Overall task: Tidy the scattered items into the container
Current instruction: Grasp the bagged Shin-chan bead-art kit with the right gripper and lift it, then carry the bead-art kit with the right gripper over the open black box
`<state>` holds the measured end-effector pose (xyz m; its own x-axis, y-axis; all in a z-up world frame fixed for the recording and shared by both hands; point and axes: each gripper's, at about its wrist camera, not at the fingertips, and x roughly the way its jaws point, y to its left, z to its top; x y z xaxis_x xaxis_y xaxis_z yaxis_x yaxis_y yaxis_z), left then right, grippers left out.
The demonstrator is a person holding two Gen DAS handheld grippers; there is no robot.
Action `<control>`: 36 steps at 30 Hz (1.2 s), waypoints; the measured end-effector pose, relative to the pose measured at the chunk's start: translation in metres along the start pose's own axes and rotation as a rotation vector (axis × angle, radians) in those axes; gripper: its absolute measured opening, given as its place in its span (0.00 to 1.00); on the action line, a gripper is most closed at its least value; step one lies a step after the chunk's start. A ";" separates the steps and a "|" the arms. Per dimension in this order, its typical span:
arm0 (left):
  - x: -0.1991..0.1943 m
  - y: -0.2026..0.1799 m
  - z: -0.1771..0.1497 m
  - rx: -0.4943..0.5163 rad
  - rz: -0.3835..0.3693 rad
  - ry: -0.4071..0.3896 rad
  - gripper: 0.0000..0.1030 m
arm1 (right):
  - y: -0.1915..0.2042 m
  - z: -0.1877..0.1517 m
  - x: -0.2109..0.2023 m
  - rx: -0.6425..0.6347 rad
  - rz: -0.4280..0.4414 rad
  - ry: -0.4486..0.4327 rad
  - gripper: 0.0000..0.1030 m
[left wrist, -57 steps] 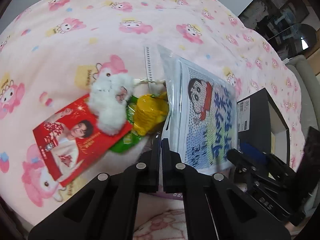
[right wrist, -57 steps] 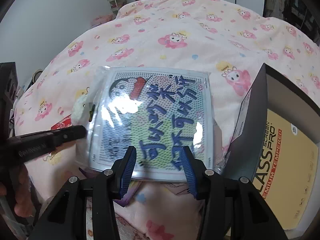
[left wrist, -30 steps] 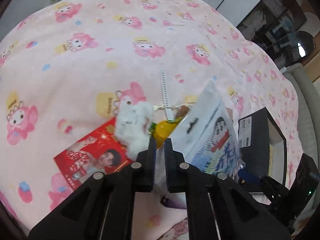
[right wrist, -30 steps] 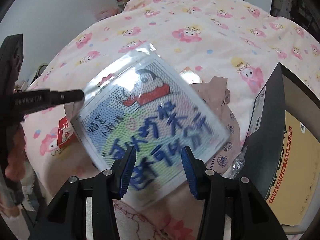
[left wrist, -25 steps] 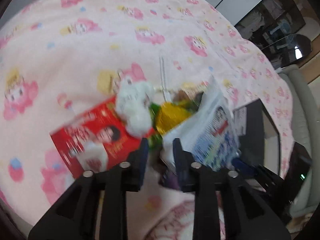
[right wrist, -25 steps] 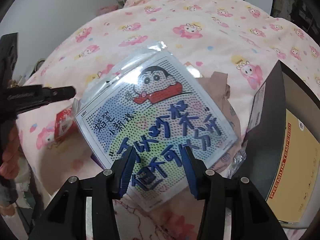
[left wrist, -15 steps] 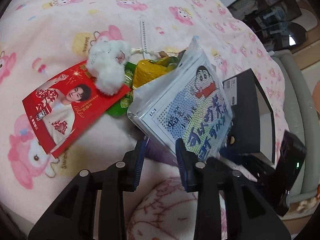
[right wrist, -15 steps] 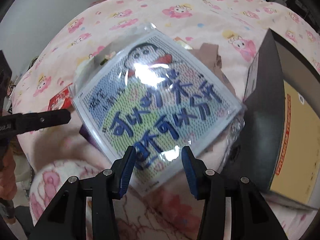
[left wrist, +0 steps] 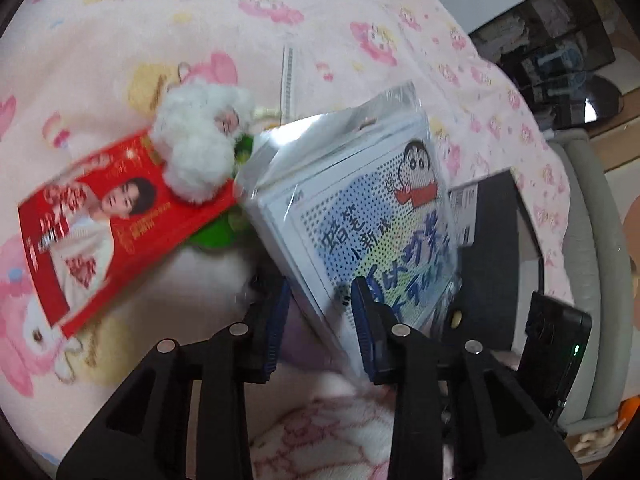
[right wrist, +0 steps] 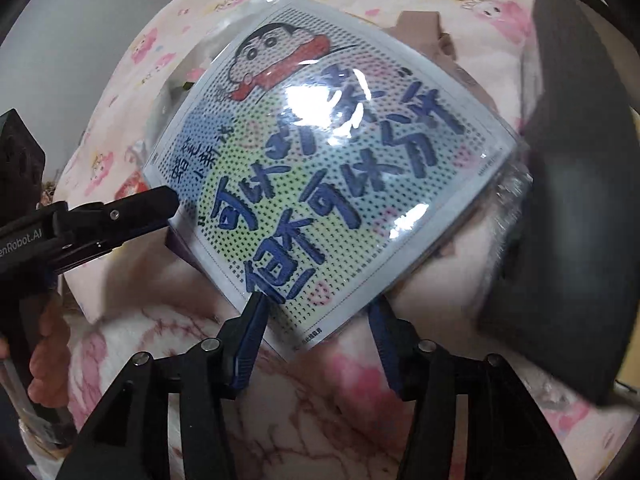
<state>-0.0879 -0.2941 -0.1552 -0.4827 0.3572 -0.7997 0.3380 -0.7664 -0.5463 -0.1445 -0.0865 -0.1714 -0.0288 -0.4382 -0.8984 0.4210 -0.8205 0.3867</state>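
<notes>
Item: flat plastic-sleeved cartoon bead-art pack [right wrist: 320, 168], lying tilted on the pink patterned bedspread [left wrist: 120, 40], beside the open black box [right wrist: 576, 200]; not yet inside.
Left gripper [left wrist: 320, 316]: jaws closing around the pack's corner.
Right gripper [right wrist: 316, 332]: jaws opening, pack edge between them, no pinch.
Outstanding: red printed packet [left wrist: 100, 220], white fluffy toy [left wrist: 196, 156], green wrapper [left wrist: 216, 232].

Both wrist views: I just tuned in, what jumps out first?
A glossy cartoon packet with bold blue lettering fills the middle of both views, lying tilted on the pink blanket beside the black box. To its left in the left wrist view sit a red packet and a white fluffy toy overlapping its corner.
</notes>
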 end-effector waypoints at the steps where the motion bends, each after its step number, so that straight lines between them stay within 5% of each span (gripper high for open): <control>1: -0.005 0.000 0.007 -0.010 -0.006 -0.026 0.28 | 0.008 0.005 -0.001 -0.015 0.021 0.002 0.48; 6: -0.022 -0.002 0.014 0.029 0.063 -0.074 0.28 | 0.065 0.008 -0.021 -0.180 0.203 -0.047 0.48; 9: -0.016 0.008 0.008 0.029 0.007 -0.009 0.33 | 0.061 0.012 -0.040 -0.216 0.114 -0.130 0.48; 16: 0.019 -0.002 0.017 0.010 -0.045 0.032 0.36 | 0.005 0.055 -0.047 -0.031 -0.229 -0.265 0.48; 20: 0.029 -0.008 0.024 0.024 -0.019 0.014 0.31 | -0.030 0.071 -0.040 0.053 -0.238 -0.250 0.47; 24: 0.026 0.004 0.031 -0.022 -0.090 0.012 0.24 | -0.034 0.091 -0.024 0.022 -0.293 -0.252 0.50; 27: 0.021 0.009 0.038 -0.045 -0.117 0.000 0.23 | -0.025 0.092 -0.013 0.036 -0.211 -0.209 0.53; 31: 0.006 -0.008 0.055 -0.003 -0.032 -0.087 0.22 | 0.005 0.087 -0.007 -0.098 -0.116 -0.172 0.54; 34: -0.005 -0.015 0.051 0.043 0.013 -0.111 0.22 | 0.024 0.077 -0.019 -0.159 0.080 -0.151 0.51; 36: -0.012 -0.012 0.044 0.043 0.038 -0.120 0.22 | 0.026 0.069 -0.034 -0.167 0.032 -0.204 0.51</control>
<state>-0.1216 -0.3122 -0.1284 -0.5642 0.2628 -0.7827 0.3240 -0.8014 -0.5027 -0.1951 -0.1183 -0.1166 -0.1881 -0.5414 -0.8194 0.5680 -0.7406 0.3590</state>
